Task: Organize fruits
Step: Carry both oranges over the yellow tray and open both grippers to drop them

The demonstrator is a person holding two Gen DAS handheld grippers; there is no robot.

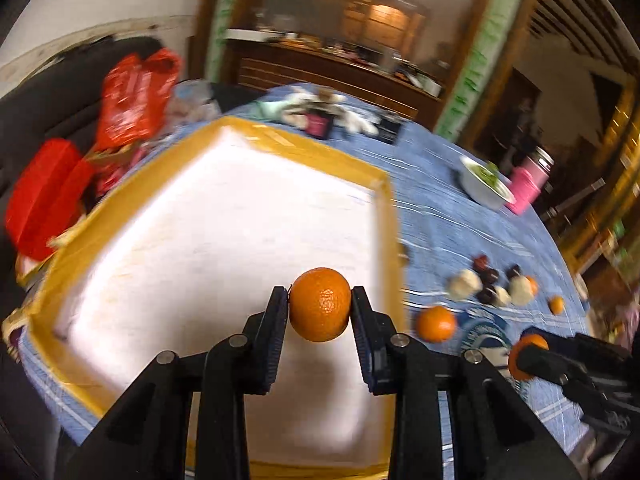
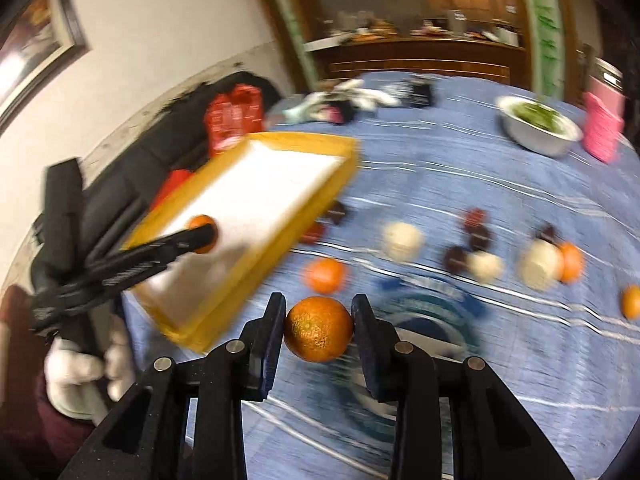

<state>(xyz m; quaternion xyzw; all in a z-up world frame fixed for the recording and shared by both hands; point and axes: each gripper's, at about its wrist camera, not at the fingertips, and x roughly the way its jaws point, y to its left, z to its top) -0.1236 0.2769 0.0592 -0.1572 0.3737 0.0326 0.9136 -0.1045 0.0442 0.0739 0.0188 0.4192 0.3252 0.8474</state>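
My left gripper (image 1: 319,304) is shut on an orange mandarin (image 1: 320,305) and holds it above the white inside of a yellow-rimmed tray (image 1: 360,168). It also shows in the right wrist view (image 2: 202,234) over the tray (image 2: 320,184). My right gripper (image 2: 319,328) is shut on another mandarin (image 2: 319,329) above the blue tablecloth, right of the tray. It shows in the left wrist view (image 1: 528,356) too. Loose mandarins (image 2: 325,276), white round fruits (image 2: 402,241) and dark red fruits (image 2: 476,236) lie scattered on the cloth.
A white bowl with greens (image 2: 538,128) and a pink container (image 2: 602,128) stand at the far right. Red bags (image 1: 132,96) lie left of the tray. Cloths and dark items (image 2: 360,98) lie at the table's far edge. A gloved hand (image 2: 76,376) holds the left tool.
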